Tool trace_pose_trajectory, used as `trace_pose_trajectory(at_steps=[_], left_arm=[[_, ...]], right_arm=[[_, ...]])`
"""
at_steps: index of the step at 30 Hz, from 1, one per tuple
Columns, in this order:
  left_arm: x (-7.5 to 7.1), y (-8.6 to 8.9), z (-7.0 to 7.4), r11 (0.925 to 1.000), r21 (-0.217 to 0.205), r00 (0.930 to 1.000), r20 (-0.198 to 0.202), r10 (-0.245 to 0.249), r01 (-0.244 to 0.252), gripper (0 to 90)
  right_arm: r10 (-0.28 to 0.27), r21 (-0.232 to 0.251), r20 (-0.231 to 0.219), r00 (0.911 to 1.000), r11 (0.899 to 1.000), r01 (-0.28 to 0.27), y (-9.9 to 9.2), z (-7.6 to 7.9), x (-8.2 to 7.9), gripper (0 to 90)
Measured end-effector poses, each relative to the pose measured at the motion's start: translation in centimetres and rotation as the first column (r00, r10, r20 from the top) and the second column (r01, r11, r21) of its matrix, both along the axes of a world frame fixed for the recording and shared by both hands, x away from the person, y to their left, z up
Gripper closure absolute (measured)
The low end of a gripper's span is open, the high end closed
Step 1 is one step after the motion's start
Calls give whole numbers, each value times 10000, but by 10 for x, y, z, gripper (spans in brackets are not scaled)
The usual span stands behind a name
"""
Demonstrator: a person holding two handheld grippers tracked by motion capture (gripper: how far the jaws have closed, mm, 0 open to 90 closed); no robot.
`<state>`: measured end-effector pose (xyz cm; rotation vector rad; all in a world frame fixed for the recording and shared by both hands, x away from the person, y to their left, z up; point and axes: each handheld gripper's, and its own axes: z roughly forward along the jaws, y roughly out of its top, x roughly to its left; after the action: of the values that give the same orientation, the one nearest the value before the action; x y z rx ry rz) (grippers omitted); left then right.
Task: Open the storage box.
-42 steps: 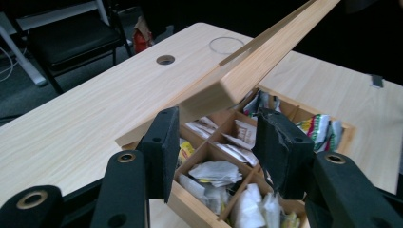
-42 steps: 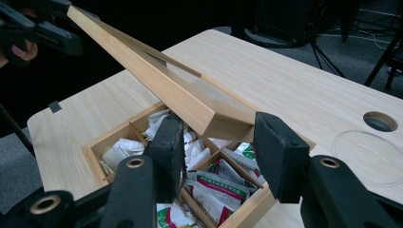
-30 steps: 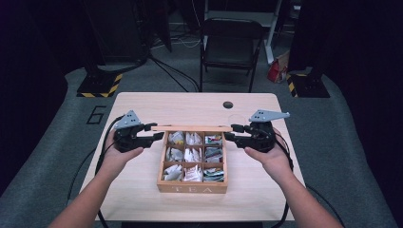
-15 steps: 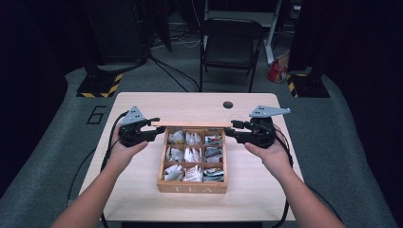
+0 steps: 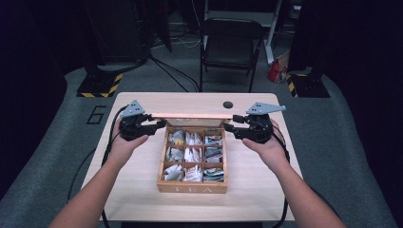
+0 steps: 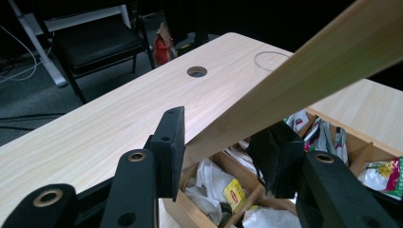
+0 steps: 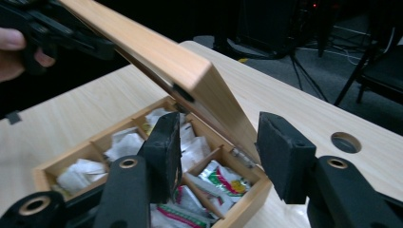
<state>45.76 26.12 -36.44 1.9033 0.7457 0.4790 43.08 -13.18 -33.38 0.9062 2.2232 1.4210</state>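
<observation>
Closing onto the lid's (image 5: 192, 115) 9 o'clock end, your left hand-held gripper (image 5: 159, 124) pinches it; your right hand-held gripper (image 5: 228, 127) has just opened, so the left alone props it.

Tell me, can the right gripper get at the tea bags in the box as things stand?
Probably yes: the lid stands raised at the back, the left gripper at its left end, so the tea bags lie uncovered beside the right gripper.

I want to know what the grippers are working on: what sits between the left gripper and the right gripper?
In the high view, the raised lid of the tea box spans between left gripper and right gripper.
</observation>
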Motion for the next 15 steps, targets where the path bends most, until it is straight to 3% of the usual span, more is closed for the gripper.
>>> trace_pose_trajectory(at_steps=[6, 15], left_arm=[[8, 0, 4, 10000, -65, 10000, -41, 10, -10, 576], [17, 0, 5, 9999, -113, 9999, -106, -119, 117, 592]], right_arm=[[-157, -347, -104, 9998, 9993, 154, 3, -11, 18, 485], [-430, -470, -158, 9989, 9980, 423, 9, -24, 40, 499]])
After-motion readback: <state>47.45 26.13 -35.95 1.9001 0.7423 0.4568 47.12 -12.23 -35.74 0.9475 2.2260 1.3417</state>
